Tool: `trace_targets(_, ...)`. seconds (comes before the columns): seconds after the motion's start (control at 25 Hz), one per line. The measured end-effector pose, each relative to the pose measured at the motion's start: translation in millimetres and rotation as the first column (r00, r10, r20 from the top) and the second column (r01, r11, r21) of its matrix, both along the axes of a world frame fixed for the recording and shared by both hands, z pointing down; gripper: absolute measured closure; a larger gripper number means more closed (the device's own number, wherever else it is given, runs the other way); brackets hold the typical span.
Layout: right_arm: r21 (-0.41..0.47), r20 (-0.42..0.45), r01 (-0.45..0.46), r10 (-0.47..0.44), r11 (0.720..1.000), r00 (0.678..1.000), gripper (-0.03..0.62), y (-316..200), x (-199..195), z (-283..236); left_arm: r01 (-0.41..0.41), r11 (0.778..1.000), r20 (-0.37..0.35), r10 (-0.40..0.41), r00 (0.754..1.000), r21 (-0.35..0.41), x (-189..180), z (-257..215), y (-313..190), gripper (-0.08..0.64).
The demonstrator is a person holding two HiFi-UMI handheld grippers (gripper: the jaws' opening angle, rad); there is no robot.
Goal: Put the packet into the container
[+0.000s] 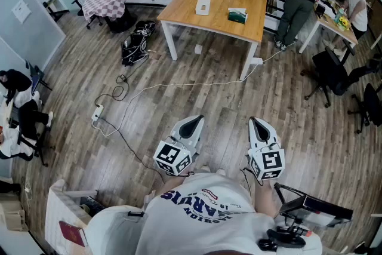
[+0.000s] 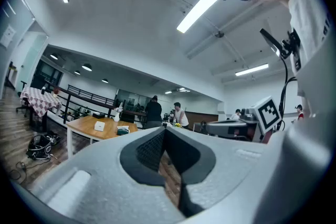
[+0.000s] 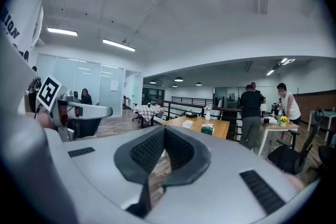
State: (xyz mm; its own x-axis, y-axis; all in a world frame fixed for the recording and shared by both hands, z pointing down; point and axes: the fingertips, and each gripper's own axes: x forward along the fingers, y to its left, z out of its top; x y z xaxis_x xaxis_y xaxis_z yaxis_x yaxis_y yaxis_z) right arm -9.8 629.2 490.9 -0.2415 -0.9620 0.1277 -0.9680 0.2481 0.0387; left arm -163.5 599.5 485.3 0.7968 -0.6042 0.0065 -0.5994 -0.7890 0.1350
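The packet (image 1: pixel 237 15) is small and green with a pale top. It lies on the wooden table (image 1: pixel 221 24), well ahead of both tongs and near the white container (image 1: pixel 203 6), on its right. The left tongs (image 1: pixel 192 123) and right tongs (image 1: pixel 258 126) sit side by side over the floor (image 1: pixel 179 80), both clenched on nothing.
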Motion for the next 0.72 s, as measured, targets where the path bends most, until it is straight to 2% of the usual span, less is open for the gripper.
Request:
trace_targets(0.24,-0.037,0.011,0.028,-0.027,0.999,1.000,0.584,13,15,8,-0.040,0.999,0.038,0.041,0.998,-0.035,35,14,18,0.560)
trace_targets(0.56,-0.054,0.000,0.043,-0.043,0.998,0.999,0.584,9,15,8,-0.078,0.994,0.056,0.082,0.995,-0.076,42,31,14,0.560)
trace_targets(0.72,-0.017,-0.009,0.062,-0.062,0.998,0.998,0.584,9,2,0,-0.096,0.988,0.099,0.108,0.989,-0.121,31,51,12,0.560)
